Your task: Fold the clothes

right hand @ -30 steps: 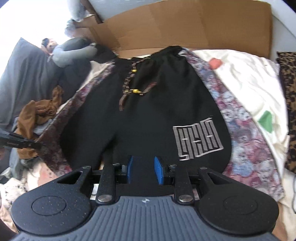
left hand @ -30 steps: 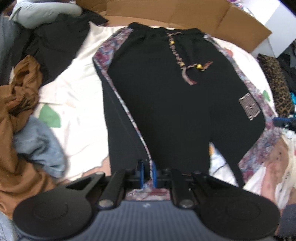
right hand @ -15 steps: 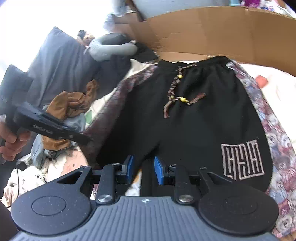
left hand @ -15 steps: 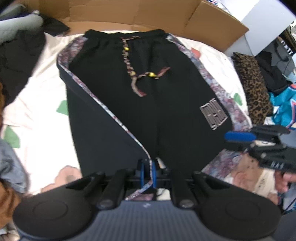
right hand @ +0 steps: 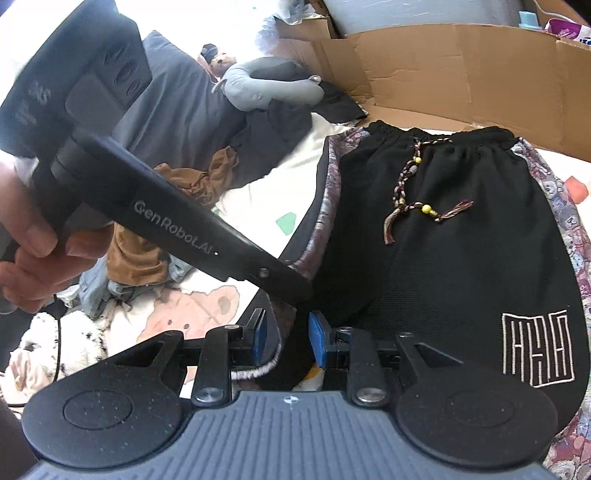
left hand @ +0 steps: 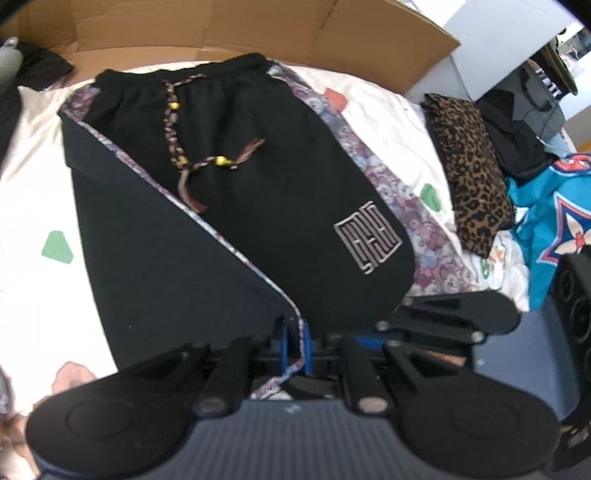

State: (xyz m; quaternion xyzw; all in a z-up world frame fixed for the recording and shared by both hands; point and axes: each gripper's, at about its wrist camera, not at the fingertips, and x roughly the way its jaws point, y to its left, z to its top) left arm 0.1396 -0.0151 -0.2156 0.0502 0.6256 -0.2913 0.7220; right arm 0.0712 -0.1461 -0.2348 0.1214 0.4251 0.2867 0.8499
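Note:
Black shorts [left hand: 258, 166] with floral side stripes and a beaded drawstring [left hand: 184, 166] lie on the white sheet [left hand: 33, 192], waistband at the far side. My left gripper [left hand: 294, 332] is shut on the hem corner of the left leg, which is folded diagonally over the rest. In the right wrist view that gripper [right hand: 291, 290] reaches in from the left, held by a hand [right hand: 33, 251]. My right gripper [right hand: 288, 334] sits just behind it, blue pads [right hand: 317, 339] apart. Black cloth [right hand: 461, 258] and a floral hem edge lie between them, unpinched.
Cardboard [left hand: 258, 33] walls the far edge of the bed. A leopard-print garment [left hand: 472, 184] and a teal one [left hand: 546, 206] lie to the right. On the left are a brown garment [right hand: 147, 251], grey bedding [right hand: 177, 122] and a grey cushion [right hand: 266, 88].
My left gripper carried the leg hem rightwards across the shorts, widening the diagonal fold, and now sits next to the right gripper. The right gripper shifted and rolled slightly; its jaws kept the same gap.

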